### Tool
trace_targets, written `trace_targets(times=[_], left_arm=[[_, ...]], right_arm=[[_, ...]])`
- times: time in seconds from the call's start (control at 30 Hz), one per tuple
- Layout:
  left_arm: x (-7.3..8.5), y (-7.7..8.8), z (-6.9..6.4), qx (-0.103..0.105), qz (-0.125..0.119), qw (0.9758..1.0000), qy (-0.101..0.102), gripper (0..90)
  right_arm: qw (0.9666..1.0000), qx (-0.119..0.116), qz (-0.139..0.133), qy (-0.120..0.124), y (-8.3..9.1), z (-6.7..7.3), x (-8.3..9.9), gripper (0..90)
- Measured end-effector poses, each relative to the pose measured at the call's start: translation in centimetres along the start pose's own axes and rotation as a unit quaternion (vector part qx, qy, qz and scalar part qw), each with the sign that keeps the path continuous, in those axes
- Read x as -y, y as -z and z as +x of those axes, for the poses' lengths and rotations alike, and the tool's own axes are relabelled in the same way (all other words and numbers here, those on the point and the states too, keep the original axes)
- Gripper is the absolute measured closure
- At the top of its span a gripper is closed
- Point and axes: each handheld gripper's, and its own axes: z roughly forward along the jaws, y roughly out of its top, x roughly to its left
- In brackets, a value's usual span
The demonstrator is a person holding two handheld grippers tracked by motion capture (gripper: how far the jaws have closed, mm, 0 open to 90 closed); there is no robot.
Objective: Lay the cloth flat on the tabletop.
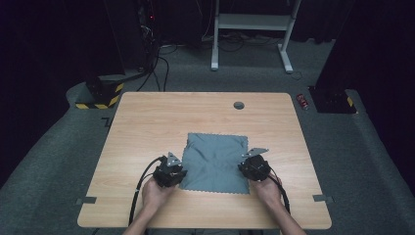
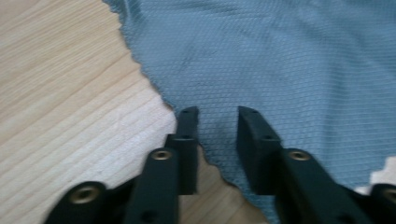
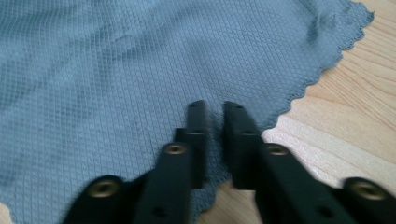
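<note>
The left gripper (image 2: 215, 122) and the right gripper (image 3: 215, 114) stand with jaws slightly apart, grasping nothing, over the plain blue-grey cloth (image 1: 215, 159), which carries no readable writing.

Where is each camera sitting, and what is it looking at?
High view: sits above the person's side, looks forward and down on the wooden table; both hands, left gripper and right gripper show.
Left gripper view: rides on the left gripper, looks along its black jaws at the cloth's edge.
Right gripper view: rides on the right gripper, looks along its jaws.
All three views share the blue-grey cloth.
</note>
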Motion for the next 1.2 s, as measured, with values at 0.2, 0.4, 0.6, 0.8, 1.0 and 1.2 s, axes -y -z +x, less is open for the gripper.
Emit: trace_targets(times=[0.2, 0.4, 0.6, 0.8, 1.0, 1.2], left_arm=[[0.4, 0.6, -0.6, 0.008, 0.005, 0.9997, -0.022, 88.3], [1.2, 2.2, -1.1, 0.008, -0.023, 0.9996, -0.012, 69.6], [2.5, 2.6, -2.5, 0.006, -0.006, 0.9994, -0.033, 67.8], [3.1, 2.7, -2.8, 0.012, -0.003, 0.9992, -0.037, 78.2], [3.4, 3.4, -2.8, 0.026, 0.015, 0.9992, -0.025, 73.4], [2.1, 2.7, -2.9, 0.008, -0.018, 0.9996, -0.021, 58.7]], right_arm=[[0.9999, 0.009, 0.009, 0.008, 0.2, -0.4, 0.1, 88.8], [0.9998, 0.006, -0.014, 0.012, 1.9, 0.7, 0.7, 79.7], [0.9994, -0.022, -0.018, 0.019, 3.2, 2.4, 3.2, 74.6], [0.9993, -0.018, -0.012, 0.029, 3.4, 2.8, 4.5, 79.4], [0.9995, -0.010, -0.003, 0.031, 4.2, 2.5, 5.3, 79.0], [0.9992, -0.015, -0.027, 0.025, 4.0, 3.3, 3.9, 71.6]])
